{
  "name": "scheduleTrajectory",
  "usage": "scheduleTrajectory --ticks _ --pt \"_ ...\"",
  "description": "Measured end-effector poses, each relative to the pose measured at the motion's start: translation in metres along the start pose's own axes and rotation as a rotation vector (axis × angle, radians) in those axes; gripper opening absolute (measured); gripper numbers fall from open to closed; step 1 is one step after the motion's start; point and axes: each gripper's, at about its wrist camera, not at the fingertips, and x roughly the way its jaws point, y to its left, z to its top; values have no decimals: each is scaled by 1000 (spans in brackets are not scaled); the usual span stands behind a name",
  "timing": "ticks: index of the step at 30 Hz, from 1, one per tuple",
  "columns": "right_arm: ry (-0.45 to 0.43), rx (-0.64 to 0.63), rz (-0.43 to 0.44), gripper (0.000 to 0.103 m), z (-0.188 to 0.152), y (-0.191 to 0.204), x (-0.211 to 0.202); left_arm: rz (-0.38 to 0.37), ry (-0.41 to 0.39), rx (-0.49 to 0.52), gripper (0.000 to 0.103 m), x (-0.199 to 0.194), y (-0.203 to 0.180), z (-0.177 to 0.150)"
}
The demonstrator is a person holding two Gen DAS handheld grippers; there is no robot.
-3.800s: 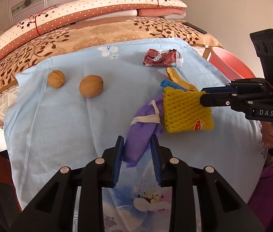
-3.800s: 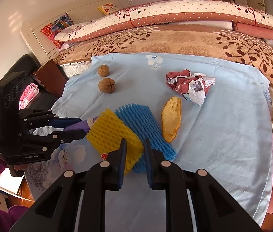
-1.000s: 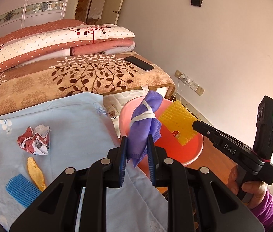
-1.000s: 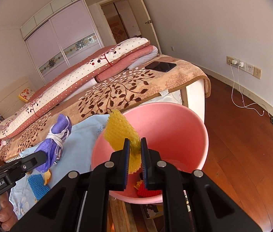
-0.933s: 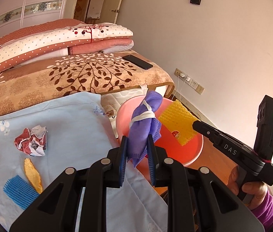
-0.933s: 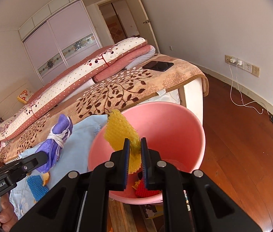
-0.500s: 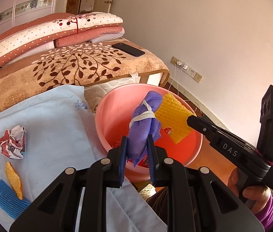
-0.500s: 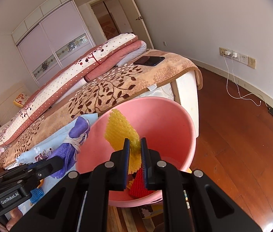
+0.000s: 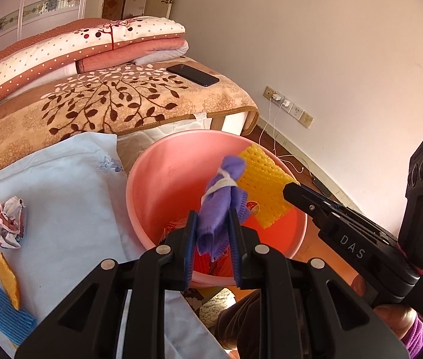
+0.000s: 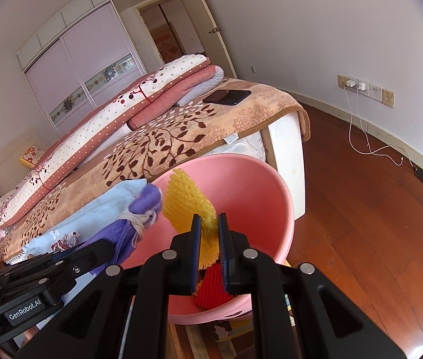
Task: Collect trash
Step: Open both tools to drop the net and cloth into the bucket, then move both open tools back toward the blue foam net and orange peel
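While both grippers hang over the round pink plastic basin [image 9: 151, 179] beside the bed, neither load is dropped yet. The left gripper [image 9: 211, 239] pinches a purple cloth bundle tied with a white band [image 9: 220, 200] between its blue pads, out above the basin's inside. The right gripper [image 10: 210, 239], jaws pressed nearly together, clamps a yellow foam fruit net [image 10: 187, 206], also over the bowl. Down in the basin there's already a red foam net [image 10: 214, 287] and some other scraps, so part of the job looks done. Left on the pale blue bedsheet [image 9: 62, 194]: a crumpled red-and-white wrapper [image 9: 3, 223], an orange strip of peel [image 9: 8, 278] and a blue foam net [image 9: 0, 308] touching it. By my reckoning we're around halfway: two pieces to let go, three more to fetch.
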Motion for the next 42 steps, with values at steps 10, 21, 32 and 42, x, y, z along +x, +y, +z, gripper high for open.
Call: scheduleTrajectory --ticks 10,21,32,42 --pt "0 -17 -15 11 1 0 0 -30 -24 -35 44 -7 1 4" --pt "-15 -31 -27 43 2 4 -4 -25 -29 -52 44 -18 10 1" --pt "-22 -49 3 46 1 17 -14 10 -30 -88 44 -37 29 -8" --pt "-21 -106 68 49 -5 49 -25 127 -68 -145 44 -71 60 -23"
